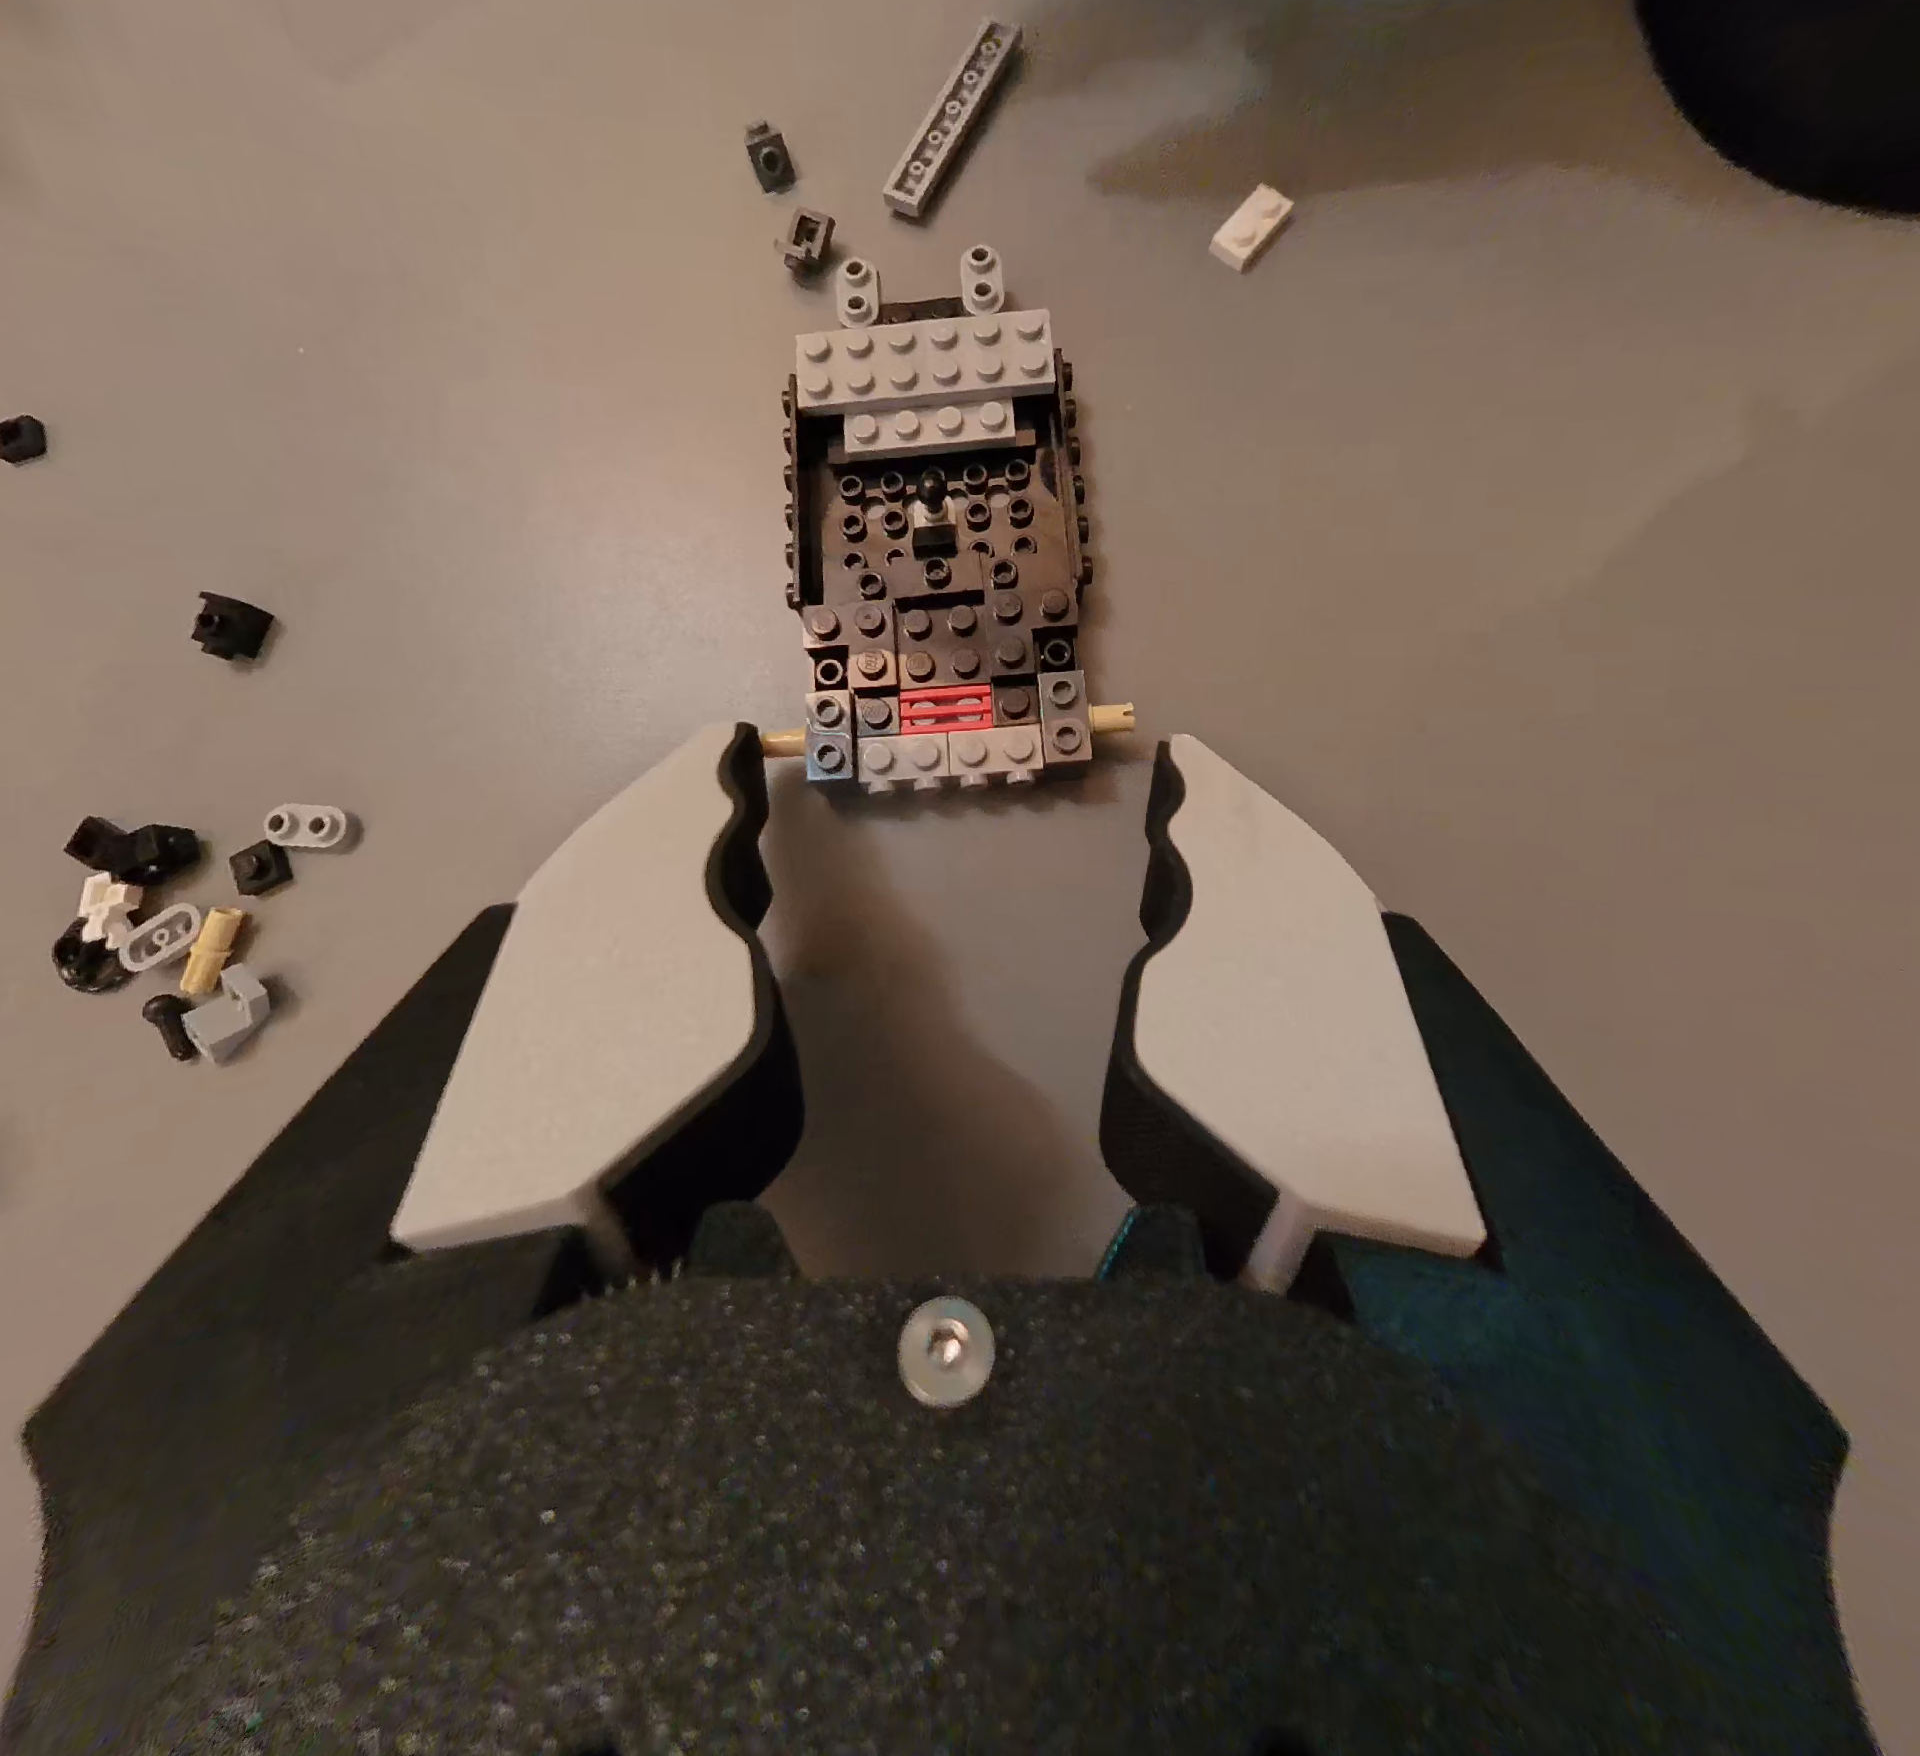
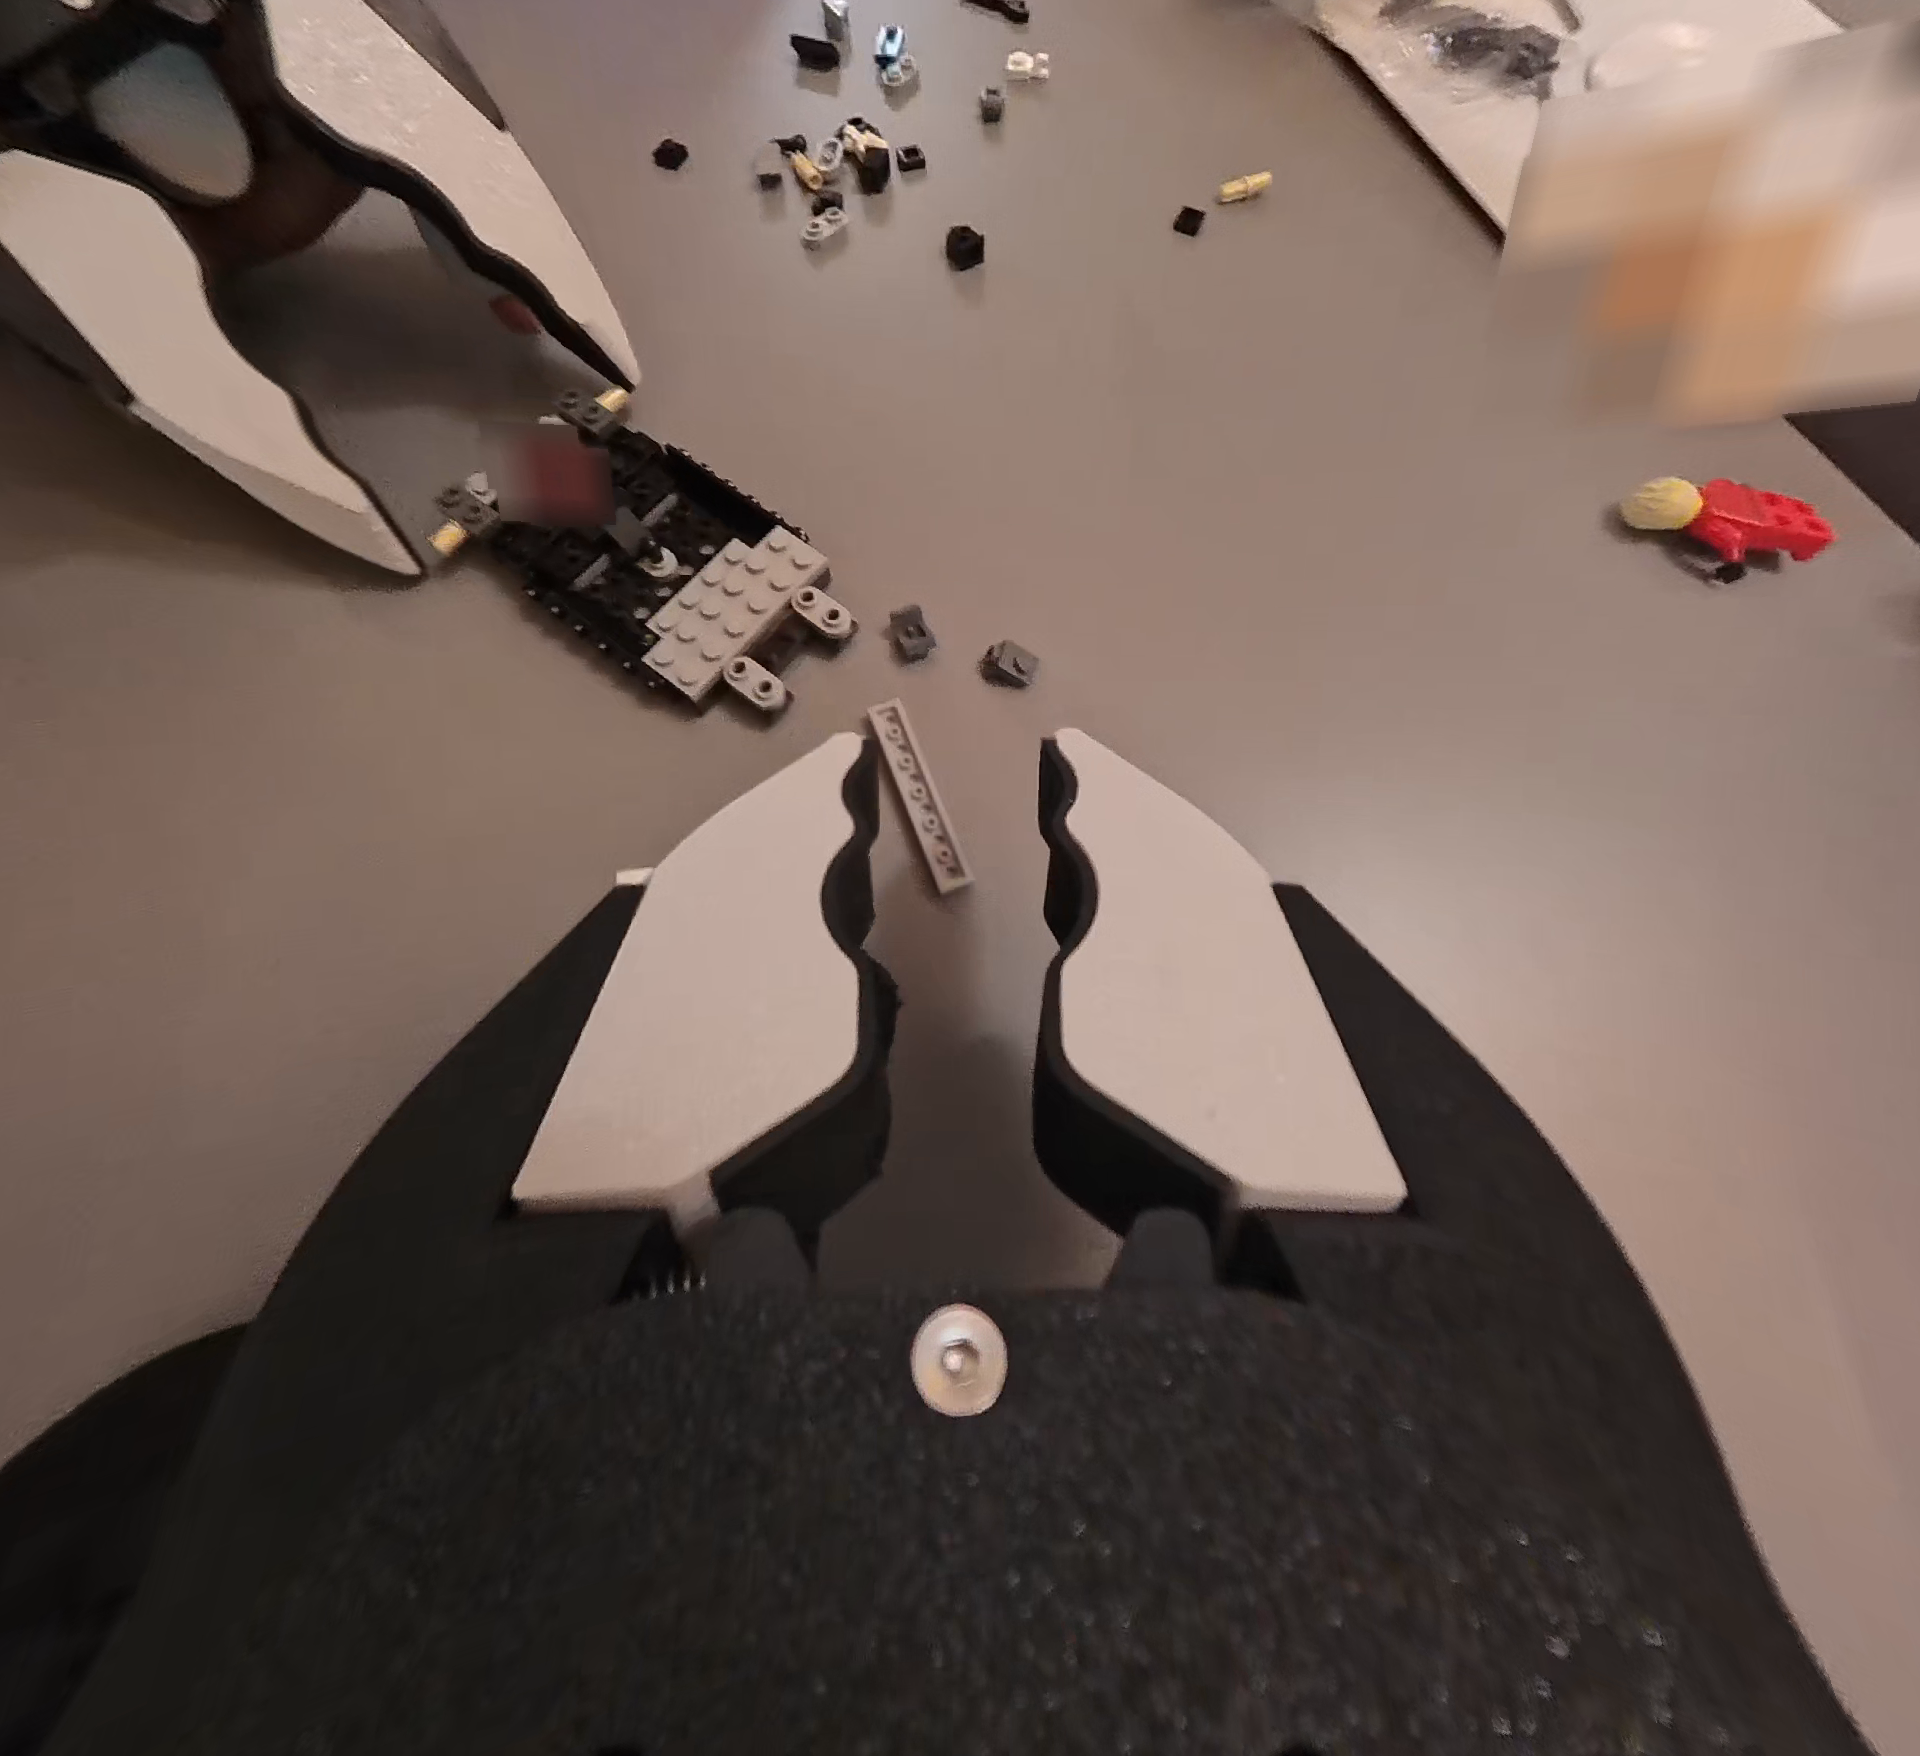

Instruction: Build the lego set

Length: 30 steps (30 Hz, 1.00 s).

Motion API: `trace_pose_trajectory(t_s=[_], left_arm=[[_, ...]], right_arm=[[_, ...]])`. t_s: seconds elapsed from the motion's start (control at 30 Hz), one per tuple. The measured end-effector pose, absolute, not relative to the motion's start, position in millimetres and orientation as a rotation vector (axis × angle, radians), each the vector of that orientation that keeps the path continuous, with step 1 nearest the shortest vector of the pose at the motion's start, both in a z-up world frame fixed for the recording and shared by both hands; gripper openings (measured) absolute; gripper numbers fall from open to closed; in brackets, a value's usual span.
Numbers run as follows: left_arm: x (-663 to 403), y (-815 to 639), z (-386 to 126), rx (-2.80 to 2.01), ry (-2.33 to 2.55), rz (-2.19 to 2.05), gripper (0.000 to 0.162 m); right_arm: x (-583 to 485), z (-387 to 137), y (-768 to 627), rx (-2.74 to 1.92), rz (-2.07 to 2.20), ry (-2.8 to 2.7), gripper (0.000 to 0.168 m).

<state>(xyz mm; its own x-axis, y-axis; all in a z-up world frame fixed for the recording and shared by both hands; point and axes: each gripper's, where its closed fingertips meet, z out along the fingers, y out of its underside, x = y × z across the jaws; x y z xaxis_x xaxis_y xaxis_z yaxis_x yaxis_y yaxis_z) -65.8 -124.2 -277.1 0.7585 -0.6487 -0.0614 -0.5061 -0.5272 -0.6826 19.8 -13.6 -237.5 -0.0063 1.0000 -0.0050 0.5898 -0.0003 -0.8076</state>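
Note:
A half-built black and grey lego vehicle base [image 1: 930, 553] lies flat on the grey table, with a red tile and tan axle pins at its near end. My left gripper [image 1: 951, 750] is open, its fingertips on either side of that near end, not closed on it. The base also shows in the right wrist view [image 2: 665, 563], with the left gripper [image 2: 520, 470] at its end. My right gripper [image 2: 954, 750] is open over a long thin grey plate [image 2: 923, 797] that lies on the table between its fingertips. The plate shows in the left wrist view too [image 1: 954, 117].
Two small dark grey pieces [image 2: 911, 634] [image 2: 1009, 664] lie just past the plate. A scatter of small black, grey and tan parts [image 2: 852, 158] lies farther off. Left of the base lies another pile [image 1: 166, 927]. A white plate [image 1: 1252, 226], a red piece [image 2: 1756, 527] and opened bags [image 2: 1475, 33] lie around. Spacing between my two grippers at the tips: around 15 centimetres. Measured from the fingertips, the red piece [image 2: 1756, 527] is 20 centimetres or so from the right gripper and 30 centimetres from the left.

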Motion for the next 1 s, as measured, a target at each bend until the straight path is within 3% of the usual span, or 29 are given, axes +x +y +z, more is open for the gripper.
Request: trace_pose_trajectory(t_s=[0.3,0.47,0.57,0.8,1.0], left_arm=[[-64,-123,-264,-2.183,0.837,-0.368,0.071],[-65,-114,-243,-2.069,0.759,-0.411,0.065],[-71,-107,-231,-2.000,0.704,-0.388,0.056],[-89,-98,-209,-1.895,0.598,-0.327,0.016],[-96,-96,-209,-1.900,0.574,-0.289,0.005]], right_arm=[[21,-259,-12,-1.668,0.803,-1.709,0.028],[21,-265,-14,-1.663,0.786,-1.735,0.028],[20,-264,-14,-1.659,0.800,-1.730,0.028],[19,-265,-14,-1.647,0.778,-1.734,0.028],[20,-261,-12,-1.630,0.748,-1.721,0.025]])
